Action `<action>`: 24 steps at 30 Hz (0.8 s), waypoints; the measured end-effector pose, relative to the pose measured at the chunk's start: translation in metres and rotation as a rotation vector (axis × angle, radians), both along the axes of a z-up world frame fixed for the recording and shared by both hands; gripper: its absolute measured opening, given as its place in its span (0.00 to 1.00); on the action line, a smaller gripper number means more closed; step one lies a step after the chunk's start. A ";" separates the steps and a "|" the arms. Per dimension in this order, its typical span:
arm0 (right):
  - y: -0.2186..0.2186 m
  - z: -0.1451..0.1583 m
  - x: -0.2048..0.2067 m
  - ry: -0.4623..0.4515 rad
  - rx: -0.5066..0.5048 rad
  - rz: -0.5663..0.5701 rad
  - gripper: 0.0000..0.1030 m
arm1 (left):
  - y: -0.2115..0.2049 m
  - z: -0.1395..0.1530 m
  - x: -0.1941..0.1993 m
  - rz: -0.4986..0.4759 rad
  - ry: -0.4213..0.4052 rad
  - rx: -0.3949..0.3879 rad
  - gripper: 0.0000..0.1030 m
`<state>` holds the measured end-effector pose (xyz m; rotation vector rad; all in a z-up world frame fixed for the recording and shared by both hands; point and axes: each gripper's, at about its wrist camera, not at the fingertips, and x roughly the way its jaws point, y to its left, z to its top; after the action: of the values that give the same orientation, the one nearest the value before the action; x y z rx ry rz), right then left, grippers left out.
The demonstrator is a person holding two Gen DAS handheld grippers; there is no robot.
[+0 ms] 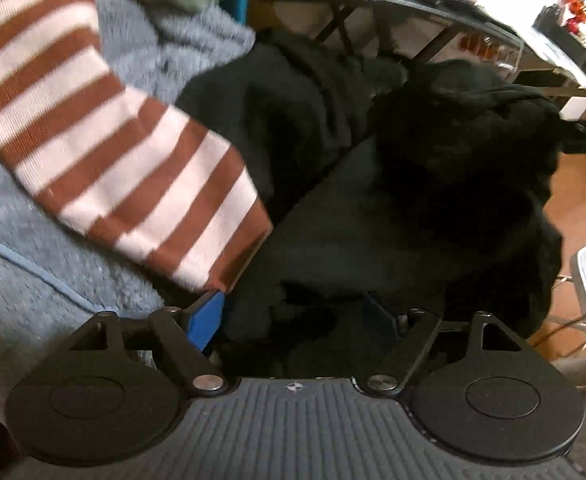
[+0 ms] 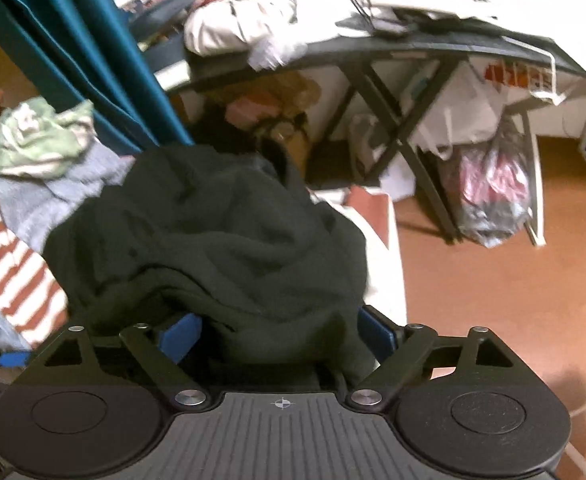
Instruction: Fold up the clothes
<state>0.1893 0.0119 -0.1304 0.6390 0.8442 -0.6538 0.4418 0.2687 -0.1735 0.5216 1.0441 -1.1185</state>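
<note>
Both grippers — left gripper (image 1: 293, 316) and right gripper (image 2: 279, 334) — are holding their jaws spread with the dark garment (image 2: 221, 236) bunching between them, lying right of the striped garment (image 1: 105, 136) on grey fleece (image 1: 33, 264) — no writing legible.

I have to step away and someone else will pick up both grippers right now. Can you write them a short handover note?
Left gripper: jaws wide apart with dark garment bunched between them; whether it is gripped cannot be told.
Right gripper: the same dark garment is heaped between its fingers; grip also unclear.
Nearby: striped garment on the grey fleece blanket, green clothing further back.
Done: nothing looks folded.
Left: spread the dark garment flat, fold it, then the striped and green pieces.
</note>
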 end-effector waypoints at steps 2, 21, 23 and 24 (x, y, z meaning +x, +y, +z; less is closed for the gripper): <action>0.005 -0.007 -0.005 0.026 0.010 0.025 0.83 | 0.000 -0.004 0.002 0.006 0.037 -0.024 0.83; 0.041 -0.047 0.028 0.069 0.005 0.235 0.20 | -0.035 -0.016 -0.022 -0.089 -0.095 0.035 0.98; 0.043 -0.038 0.029 0.034 -0.015 0.243 0.19 | -0.037 -0.011 -0.027 -0.097 -0.131 0.014 0.98; 0.043 -0.038 0.029 0.034 -0.015 0.240 0.19 | -0.038 -0.009 -0.029 -0.100 -0.150 0.000 0.98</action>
<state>0.2186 0.0550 -0.1689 0.5049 0.9299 -0.4543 0.4129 0.2305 -0.1820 0.6533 0.8962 -1.1486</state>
